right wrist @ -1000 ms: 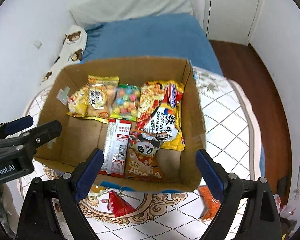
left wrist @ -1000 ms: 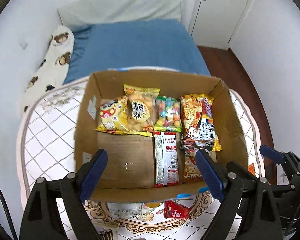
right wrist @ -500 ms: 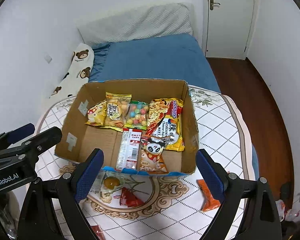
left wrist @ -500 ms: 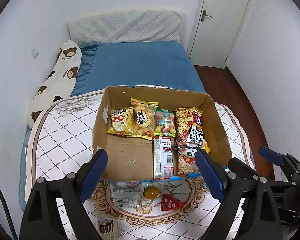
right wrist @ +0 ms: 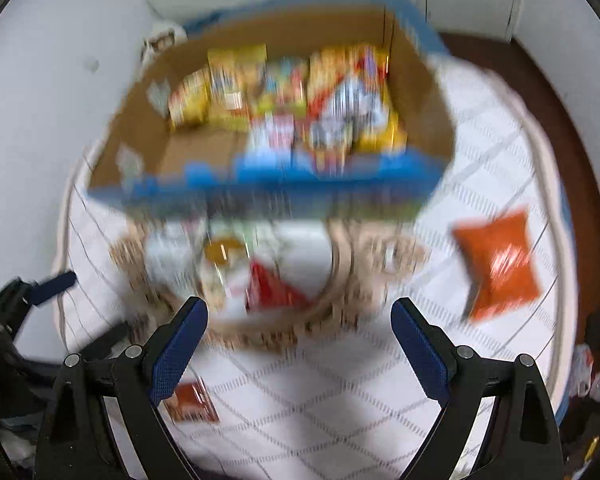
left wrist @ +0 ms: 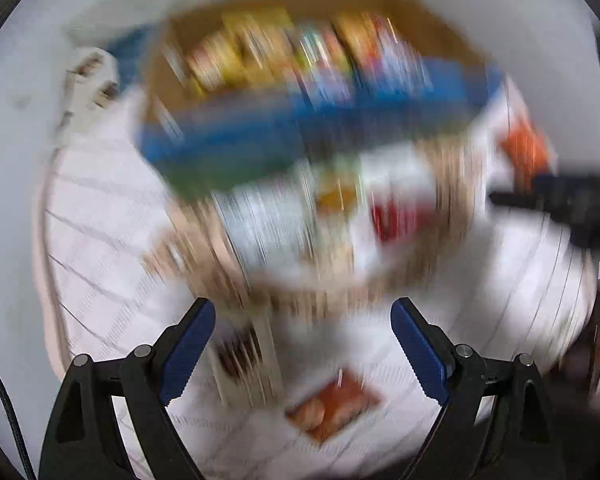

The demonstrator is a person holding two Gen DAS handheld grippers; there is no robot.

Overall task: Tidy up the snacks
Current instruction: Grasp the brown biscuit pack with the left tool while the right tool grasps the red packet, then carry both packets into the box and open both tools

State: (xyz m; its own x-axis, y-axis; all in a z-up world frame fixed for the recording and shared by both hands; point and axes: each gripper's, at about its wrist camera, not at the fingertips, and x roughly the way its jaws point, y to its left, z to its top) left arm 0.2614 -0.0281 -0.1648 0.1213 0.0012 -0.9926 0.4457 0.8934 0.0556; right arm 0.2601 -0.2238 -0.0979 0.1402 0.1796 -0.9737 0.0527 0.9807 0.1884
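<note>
Both views are motion-blurred. A cardboard box [right wrist: 416, 92] with a blue front [left wrist: 260, 136] stands on the round table and holds several snack packs [right wrist: 284, 92]. Loose packs lie in front of it: a white one [left wrist: 260, 220], a yellow one [right wrist: 224, 252], a red one [right wrist: 272, 288], an orange one [right wrist: 500, 264] to the right, and brown-orange ones [left wrist: 332, 404] [right wrist: 192, 400] near me. My left gripper [left wrist: 302, 344] is open and empty above the table. My right gripper [right wrist: 300, 344] is open and empty too.
The table has a white diamond-pattern cloth [right wrist: 340, 408] with a tan ornament in the middle. A blue bed [right wrist: 412, 4] and white walls lie behind the box. Dark wood floor [right wrist: 560, 92] is at the right. The left gripper shows in the right view [right wrist: 40, 292].
Both grippers have drawn back from the box and tipped down toward the table, so more loose packs show. Both stay open. The views are now blurred by fast motion.
</note>
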